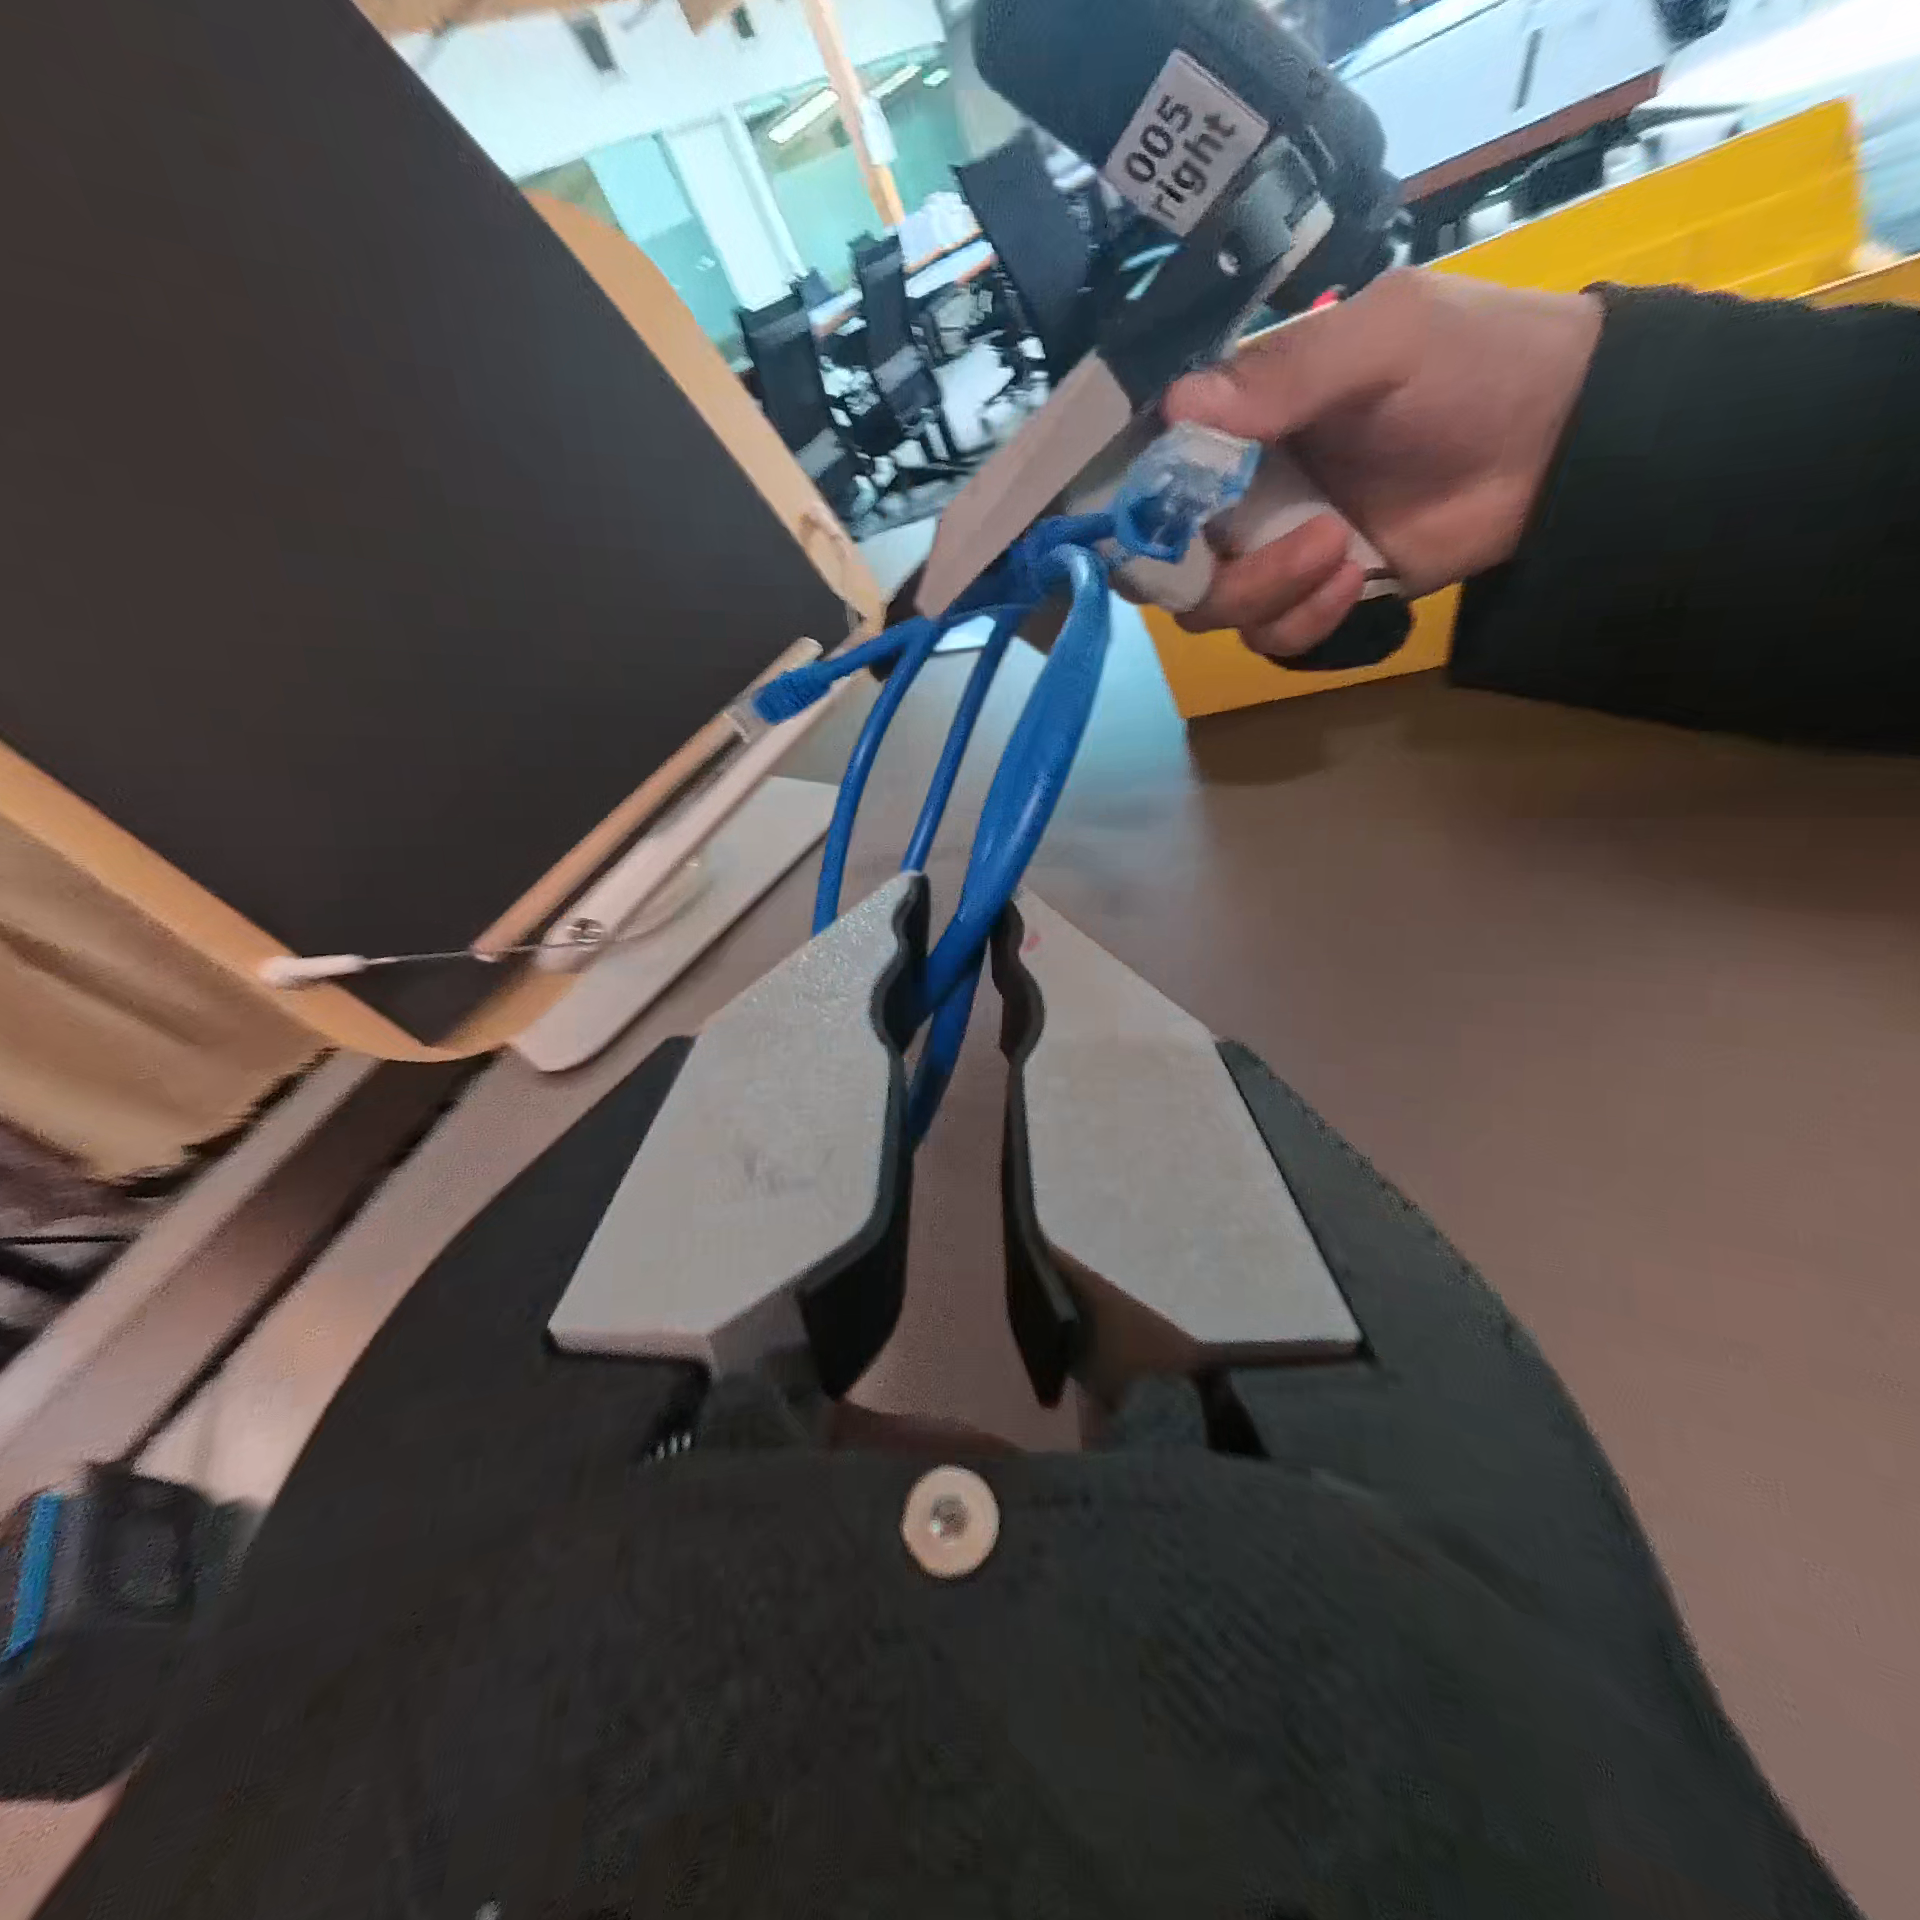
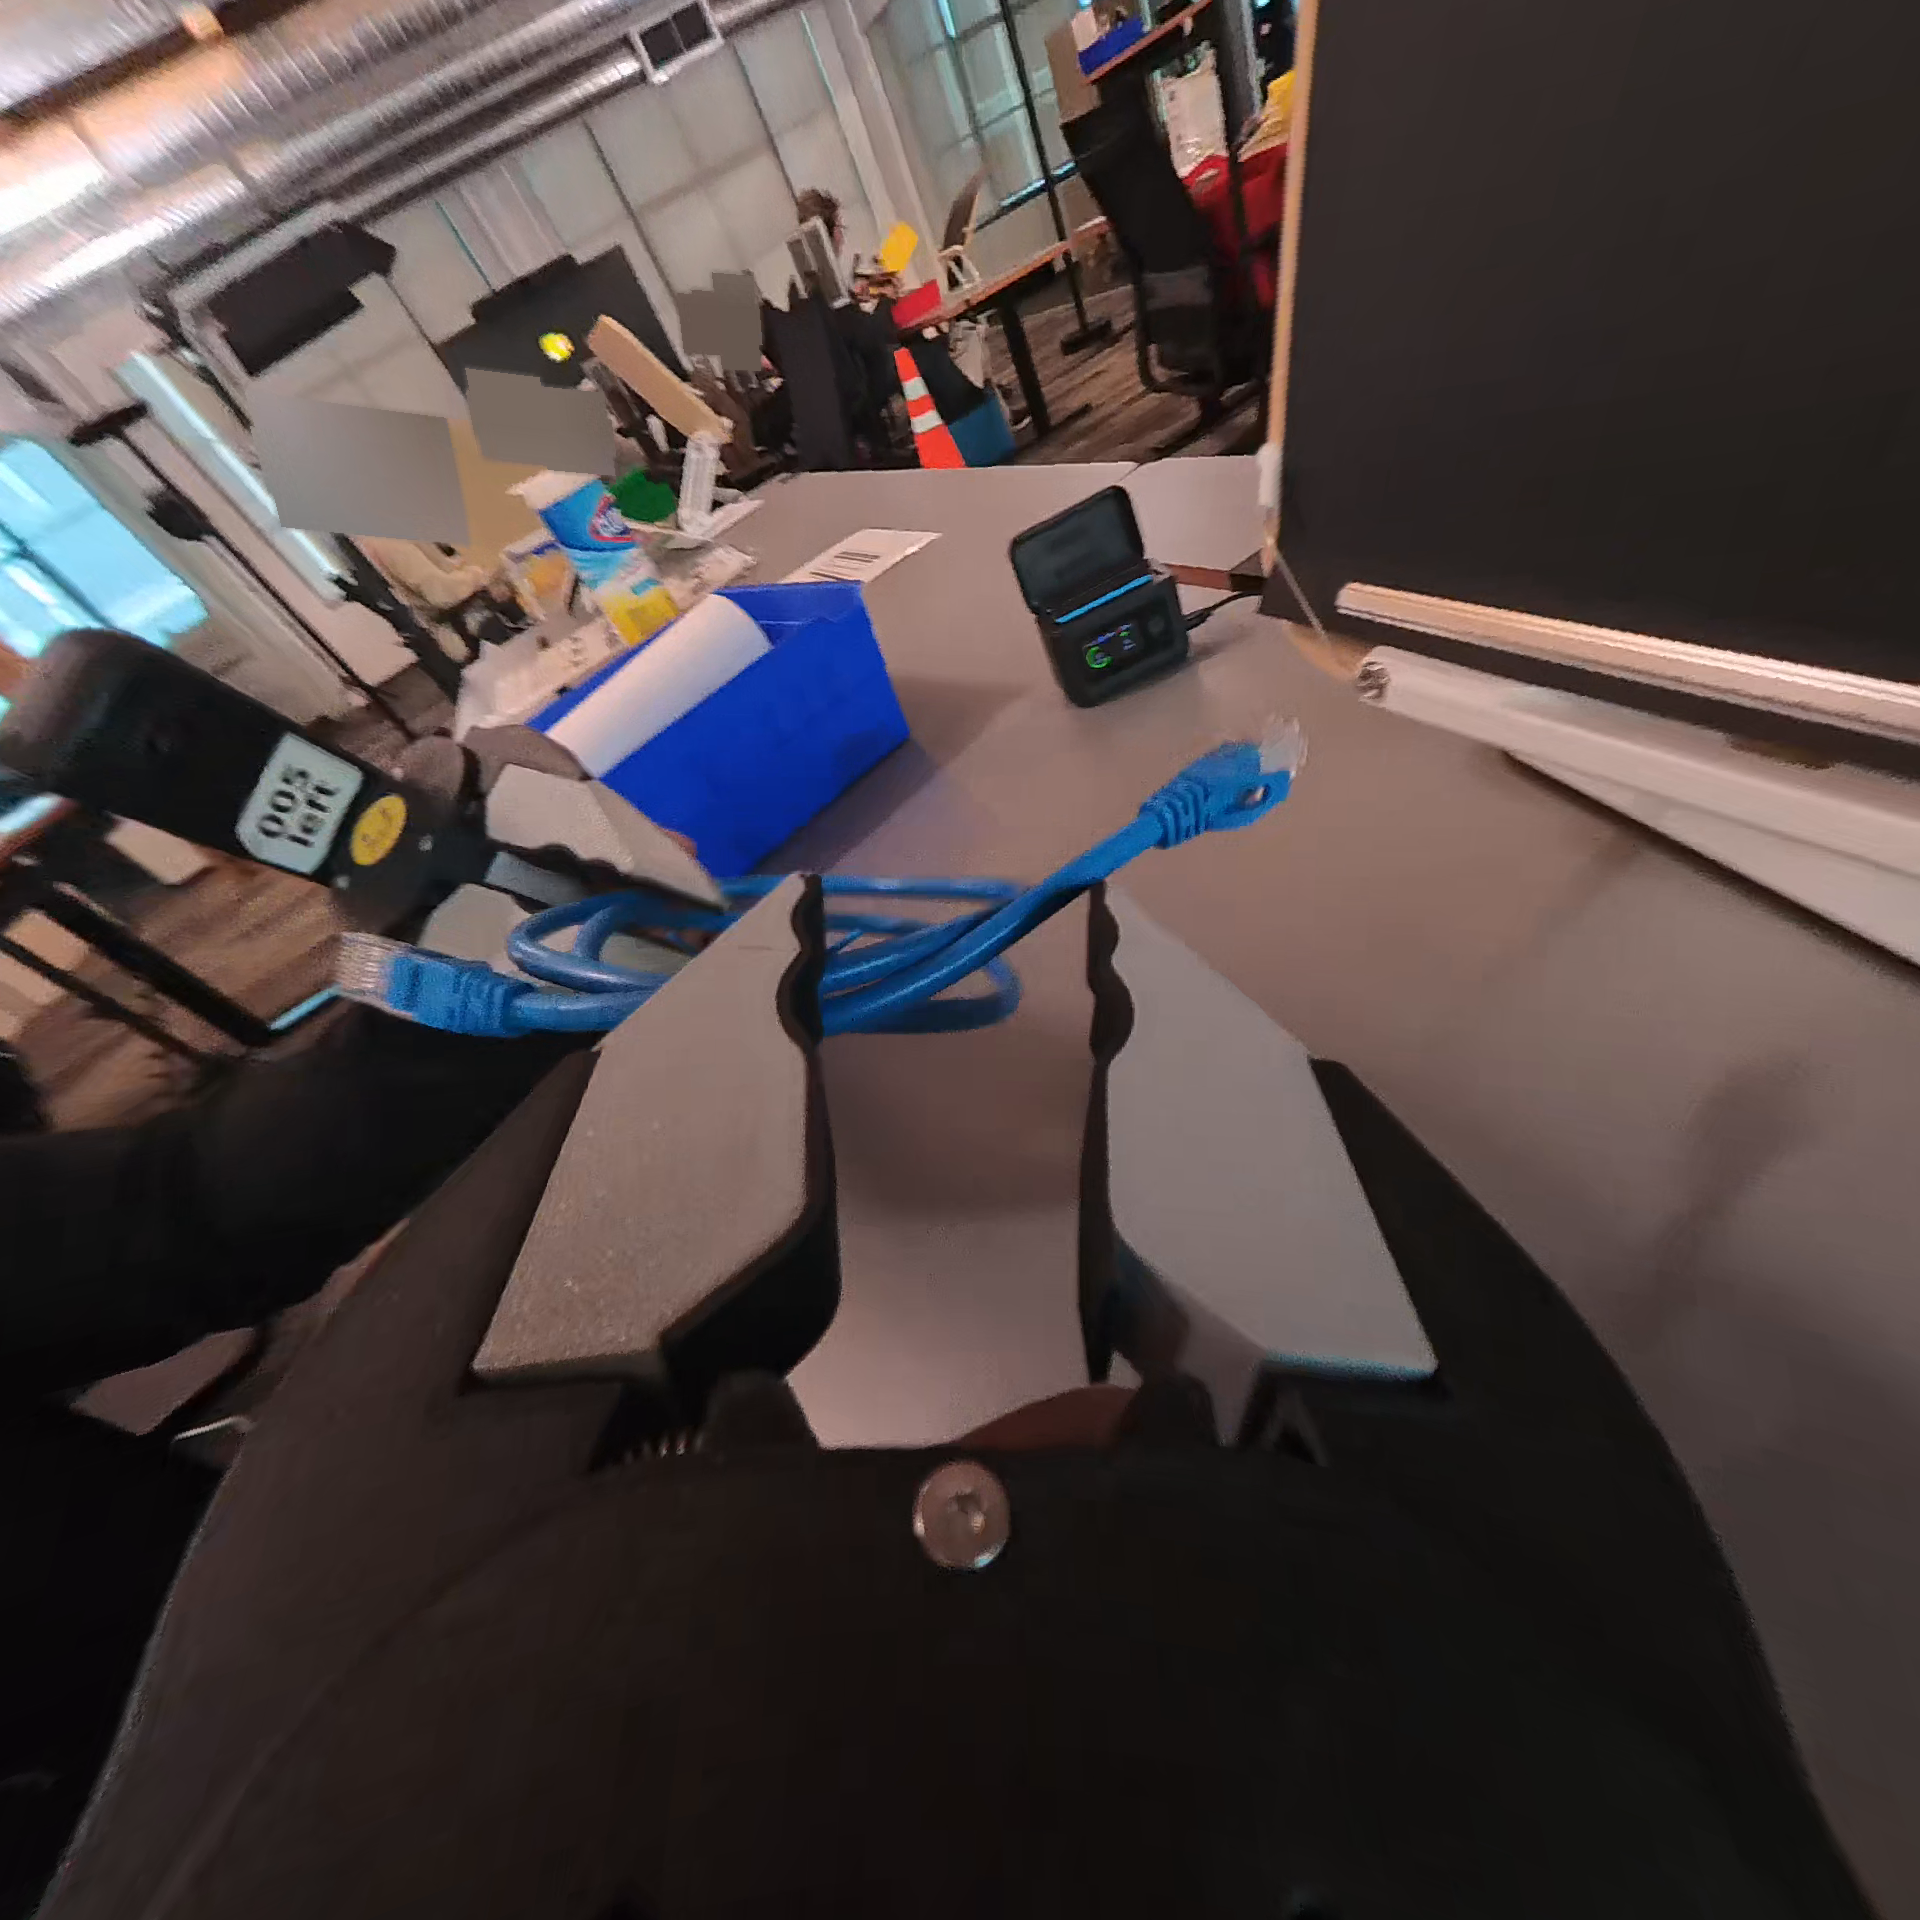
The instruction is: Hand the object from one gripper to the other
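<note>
A coiled blue network cable hangs above the brown table. My left gripper is shut on the coil's lower loops. In the left wrist view the right gripper's black body is up right, held by a hand, with one cable plug close by it. In the right wrist view my right gripper is open, and the cable lies across the gap at its fingertips, not pinched. The left gripper comes in from the left, holding the coil. One plug sticks out to the right.
A black board with tan edges stands at the right; it also shows in the left wrist view. A blue bin with a white roll and a small black device sit farther back. A yellow box is behind the hand. The gap from one gripper's tips to the other's is roughly 9 cm.
</note>
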A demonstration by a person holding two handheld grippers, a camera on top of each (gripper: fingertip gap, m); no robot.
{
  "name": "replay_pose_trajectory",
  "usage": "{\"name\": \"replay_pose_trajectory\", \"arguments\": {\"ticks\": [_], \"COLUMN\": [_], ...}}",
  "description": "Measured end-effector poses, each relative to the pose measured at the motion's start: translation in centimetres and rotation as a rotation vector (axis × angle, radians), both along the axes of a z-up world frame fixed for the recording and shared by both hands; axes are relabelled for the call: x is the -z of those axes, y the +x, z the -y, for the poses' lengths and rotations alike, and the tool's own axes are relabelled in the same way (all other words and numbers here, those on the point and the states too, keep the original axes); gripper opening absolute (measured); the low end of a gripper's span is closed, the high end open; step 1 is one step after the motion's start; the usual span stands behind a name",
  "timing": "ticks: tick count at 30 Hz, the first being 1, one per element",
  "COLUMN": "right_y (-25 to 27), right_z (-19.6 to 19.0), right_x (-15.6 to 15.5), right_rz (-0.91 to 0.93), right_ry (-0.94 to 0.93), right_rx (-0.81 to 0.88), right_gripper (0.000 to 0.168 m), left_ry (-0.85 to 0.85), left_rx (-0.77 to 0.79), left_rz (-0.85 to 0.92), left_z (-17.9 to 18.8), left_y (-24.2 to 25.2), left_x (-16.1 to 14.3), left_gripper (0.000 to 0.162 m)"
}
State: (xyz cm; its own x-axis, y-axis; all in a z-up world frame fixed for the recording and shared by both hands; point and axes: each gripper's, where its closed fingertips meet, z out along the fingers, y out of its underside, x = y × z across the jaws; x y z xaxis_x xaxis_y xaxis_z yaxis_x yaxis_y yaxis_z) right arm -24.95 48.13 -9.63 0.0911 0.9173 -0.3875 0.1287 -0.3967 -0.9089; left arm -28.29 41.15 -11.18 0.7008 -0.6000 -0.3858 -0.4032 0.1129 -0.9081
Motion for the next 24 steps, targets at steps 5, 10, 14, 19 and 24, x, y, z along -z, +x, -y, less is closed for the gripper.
{"name": "replay_pose_trajectory", "arguments": {"ticks": [5,10,14,19,24], "right_y": [0.6,1.3,0.7,0.0,0.5], "right_z": [-0.4,1.0,3.9,5.4,8.0], "right_x": [-2.0,-4.1,-4.9,-4.4,-5.5], "right_rz": [-0.160,-0.244,-0.249,-0.223,-0.305], "right_ry": [-0.150,-0.060,0.068,0.134,0.148], "right_rx": [-0.009,-0.098,-0.199,-0.252,-0.386], "right_gripper": [0.065,0.061,0.070,0.061,0.074], "left_ry": [0.047,0.018,-0.062,-0.165,-0.190], "left_rx": [0.123,0.147,0.257,0.338,0.372], "left_rz": [-0.013,0.264,0.519,0.661,0.838], "left_z": [1.7,1.9,2.9,3.1,2.8], "left_y": [0.9,-0.3,-1.2,-1.3,-2.4], "left_x": [-0.4,-3.7,-6.0,-6.5,-7.6], "left_gripper": [0.003,0.003,0.003,0.003,0.003]}}
